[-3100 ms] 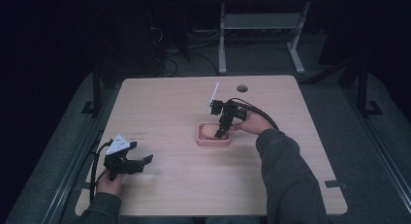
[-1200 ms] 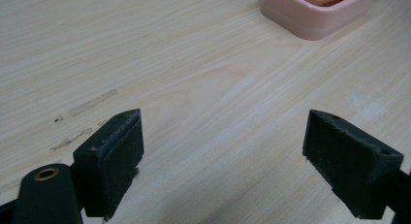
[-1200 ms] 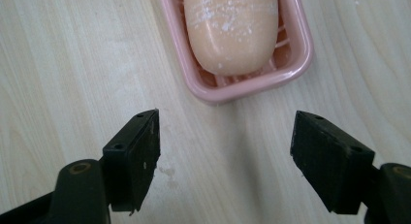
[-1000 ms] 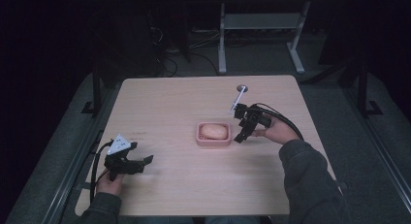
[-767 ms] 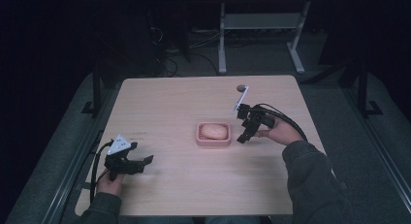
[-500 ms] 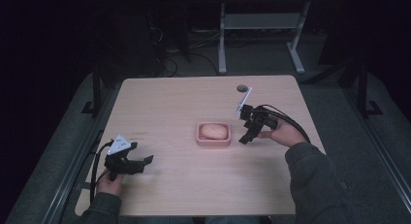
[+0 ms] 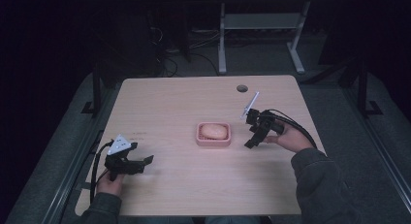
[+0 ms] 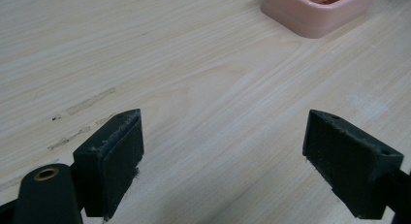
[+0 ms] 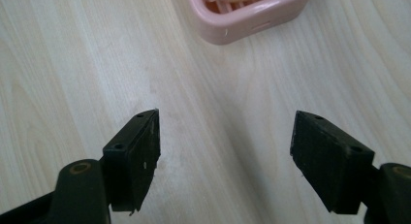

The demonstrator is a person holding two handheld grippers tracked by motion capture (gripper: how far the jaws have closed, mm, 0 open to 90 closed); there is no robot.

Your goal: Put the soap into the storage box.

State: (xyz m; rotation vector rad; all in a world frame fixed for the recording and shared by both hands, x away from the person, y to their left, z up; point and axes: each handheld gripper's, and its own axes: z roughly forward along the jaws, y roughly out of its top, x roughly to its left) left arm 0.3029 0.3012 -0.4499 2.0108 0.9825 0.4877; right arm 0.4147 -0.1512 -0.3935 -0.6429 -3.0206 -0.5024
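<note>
I saw two black handheld units. The left gripper (image 7: 127,161) carried a grey three-cornered plate (image 7: 119,145) and trailed a black cable (image 7: 97,162); the right gripper (image 7: 257,128) bore a similar plate (image 7: 250,104) and black cables (image 7: 296,126). Fingers (image 8: 112,161) were blocky black pads with small screw holes and a brass-ringed pivot. Both sleeves (image 7: 324,187) were dark grey.

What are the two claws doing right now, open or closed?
Left claw: open, holding nothing, above the table.
Right claw: open, holding nothing, near the pink dish.
</note>
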